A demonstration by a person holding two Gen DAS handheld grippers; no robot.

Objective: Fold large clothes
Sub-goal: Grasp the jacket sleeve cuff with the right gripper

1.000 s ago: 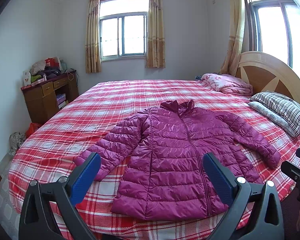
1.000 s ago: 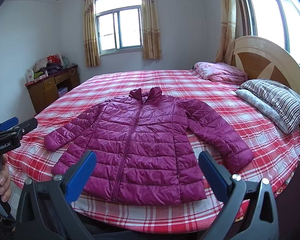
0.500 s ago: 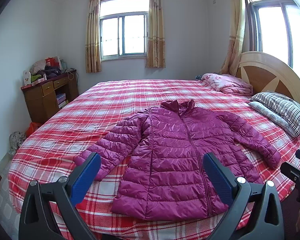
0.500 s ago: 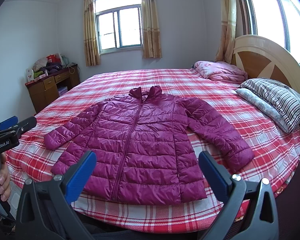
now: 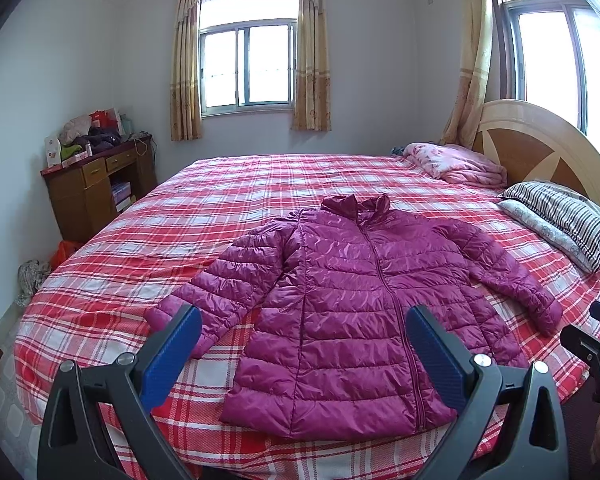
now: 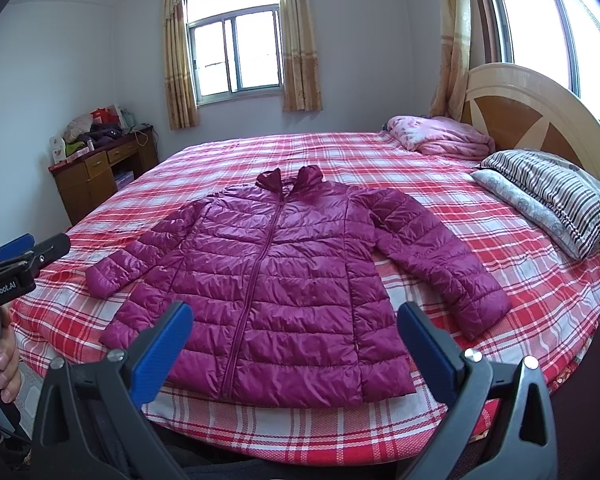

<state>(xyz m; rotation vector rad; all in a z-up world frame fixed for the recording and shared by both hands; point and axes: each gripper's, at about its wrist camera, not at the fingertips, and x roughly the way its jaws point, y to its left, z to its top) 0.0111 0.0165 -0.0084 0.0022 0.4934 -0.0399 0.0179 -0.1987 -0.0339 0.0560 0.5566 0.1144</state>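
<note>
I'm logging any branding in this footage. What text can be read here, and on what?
"GenRobot.AI": white print on the black body of the left gripper, seen in the right wrist view.
Boxes on the desk: printing too small and blurred to read.
Nothing readable on the jacket or bed.

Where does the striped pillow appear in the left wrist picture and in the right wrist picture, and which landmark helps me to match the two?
Left wrist view: the striped pillow lies at the right edge, at mid height, below the headboard.
Right wrist view: the striped pillow lies at the right, a little above mid height, and looks larger.
Shared landmark: the purple jacket, spread flat on the plaid bed in both views.
</note>
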